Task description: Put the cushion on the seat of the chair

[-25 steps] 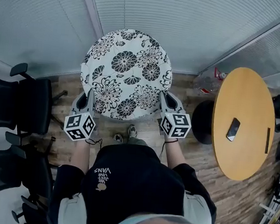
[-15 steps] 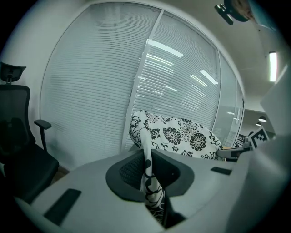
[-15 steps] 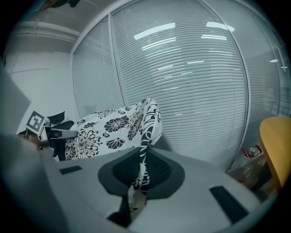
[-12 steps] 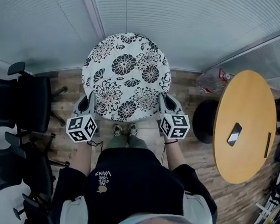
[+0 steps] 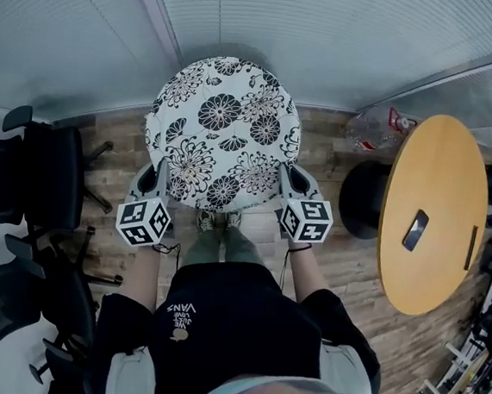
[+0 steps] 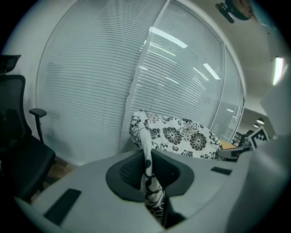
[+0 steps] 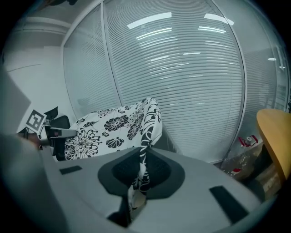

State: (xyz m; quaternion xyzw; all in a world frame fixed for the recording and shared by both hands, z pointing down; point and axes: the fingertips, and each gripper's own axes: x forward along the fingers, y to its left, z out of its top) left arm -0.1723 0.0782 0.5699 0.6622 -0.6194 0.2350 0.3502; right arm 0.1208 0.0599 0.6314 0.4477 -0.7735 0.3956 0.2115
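Observation:
A round cushion (image 5: 222, 133) in white cloth with black flowers hangs in front of me, held flat by its near edge. My left gripper (image 5: 157, 179) is shut on the cushion's left rim, and the cloth (image 6: 182, 136) is pinched between its pads (image 6: 148, 170). My right gripper (image 5: 286, 180) is shut on the right rim in the same way, with cloth (image 7: 109, 125) squeezed between its pads (image 7: 142, 168). A grey shape (image 7: 167, 136) shows under the cushion's far edge; I cannot tell whether it is the chair's seat.
Black office chairs (image 5: 40, 181) stand at the left. A round wooden table (image 5: 435, 210) with a phone (image 5: 415, 230) on it is at the right, on a black base (image 5: 363, 199). A glass wall with blinds (image 5: 331, 35) runs behind, and a clear plastic bag (image 5: 378, 127) lies at its foot.
The cushion and both grippers keep their hold and almost the same place. The person's feet have stepped a little forward under the cushion's near edge.

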